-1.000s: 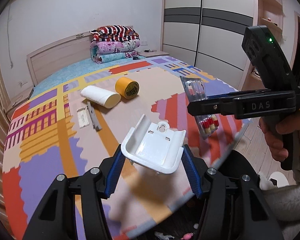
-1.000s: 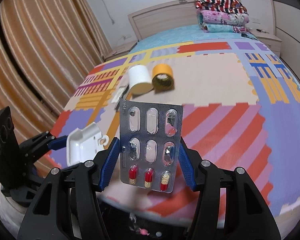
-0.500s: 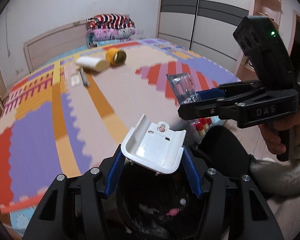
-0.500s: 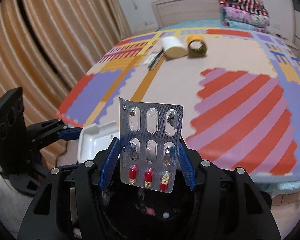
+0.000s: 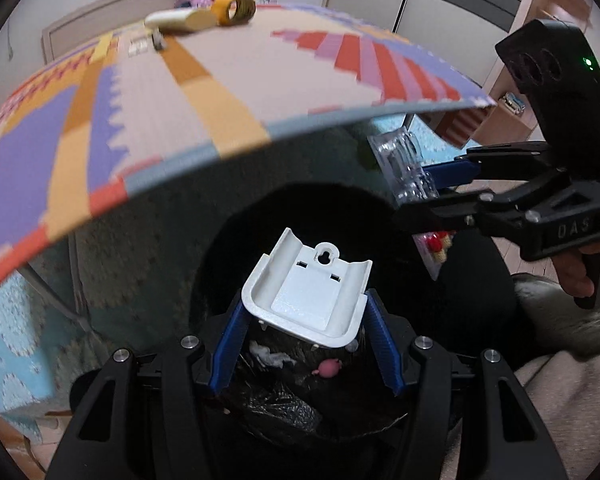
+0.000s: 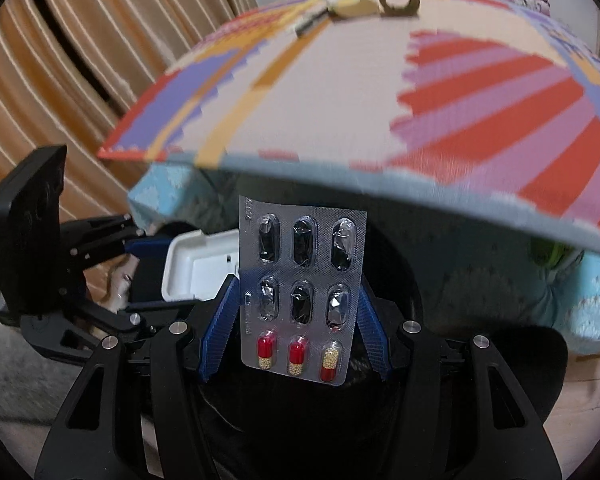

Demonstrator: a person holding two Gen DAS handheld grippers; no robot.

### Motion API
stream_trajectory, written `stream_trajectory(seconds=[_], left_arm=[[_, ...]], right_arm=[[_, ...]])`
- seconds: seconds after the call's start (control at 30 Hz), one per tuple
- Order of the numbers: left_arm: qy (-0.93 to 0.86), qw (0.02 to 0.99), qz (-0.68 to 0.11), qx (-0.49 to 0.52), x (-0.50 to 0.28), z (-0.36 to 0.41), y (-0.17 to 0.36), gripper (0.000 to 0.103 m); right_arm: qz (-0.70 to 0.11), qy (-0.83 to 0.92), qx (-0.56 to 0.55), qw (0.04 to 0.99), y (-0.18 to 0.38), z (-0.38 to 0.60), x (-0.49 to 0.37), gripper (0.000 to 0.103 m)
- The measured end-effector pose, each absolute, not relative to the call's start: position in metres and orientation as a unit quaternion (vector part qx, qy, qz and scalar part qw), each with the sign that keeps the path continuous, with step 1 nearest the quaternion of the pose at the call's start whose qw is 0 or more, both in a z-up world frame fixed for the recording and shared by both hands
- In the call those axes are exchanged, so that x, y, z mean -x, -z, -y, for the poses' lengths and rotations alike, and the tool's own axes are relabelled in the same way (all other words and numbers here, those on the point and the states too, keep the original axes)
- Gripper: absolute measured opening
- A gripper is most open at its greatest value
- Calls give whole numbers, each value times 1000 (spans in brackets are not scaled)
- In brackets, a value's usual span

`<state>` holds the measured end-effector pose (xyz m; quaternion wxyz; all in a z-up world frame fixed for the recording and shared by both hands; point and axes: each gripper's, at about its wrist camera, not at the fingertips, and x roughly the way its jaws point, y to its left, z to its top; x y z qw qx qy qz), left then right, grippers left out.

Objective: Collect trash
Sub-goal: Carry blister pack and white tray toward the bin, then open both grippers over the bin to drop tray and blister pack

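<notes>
My left gripper (image 5: 305, 316) is shut on a white plastic bracket (image 5: 308, 292) and holds it over a black-lined trash bin (image 5: 276, 404) below the bed's edge. My right gripper (image 6: 296, 312) is shut on a pill blister pack (image 6: 300, 288) with three capsules left, held over the same dark bin (image 6: 452, 392). The right gripper (image 5: 440, 196) shows at the right of the left wrist view, the blister (image 5: 404, 168) in its jaws. The left gripper (image 6: 140, 276) and bracket (image 6: 196, 268) show at the left of the right wrist view.
The bed carries a colourful foam mat (image 5: 180, 92). At its far end lie a yellow tape roll (image 5: 236, 10), a white cylinder (image 5: 180, 22) and small flat pieces (image 5: 148, 42). Bits of trash (image 5: 328, 368) lie in the bin. Curtains (image 6: 60, 60) hang at the left.
Both grippers have dropped from above the mat to below the bed's edge, over the bin, each still holding its item.
</notes>
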<state>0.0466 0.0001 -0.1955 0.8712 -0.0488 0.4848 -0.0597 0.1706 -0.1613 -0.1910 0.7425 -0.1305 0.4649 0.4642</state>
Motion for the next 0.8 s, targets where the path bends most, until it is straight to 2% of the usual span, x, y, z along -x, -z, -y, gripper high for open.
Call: stream_trajectory(seconds=[0.43,0.8], left_arm=[[49,831,-554,24,-61,13,246,56],[42,815,-578,10,-66,19,263,56]], right_arm=[[-529,-436,164,709,249,152,-172,57],[-554,-422,173,697,273,150,-174,57]])
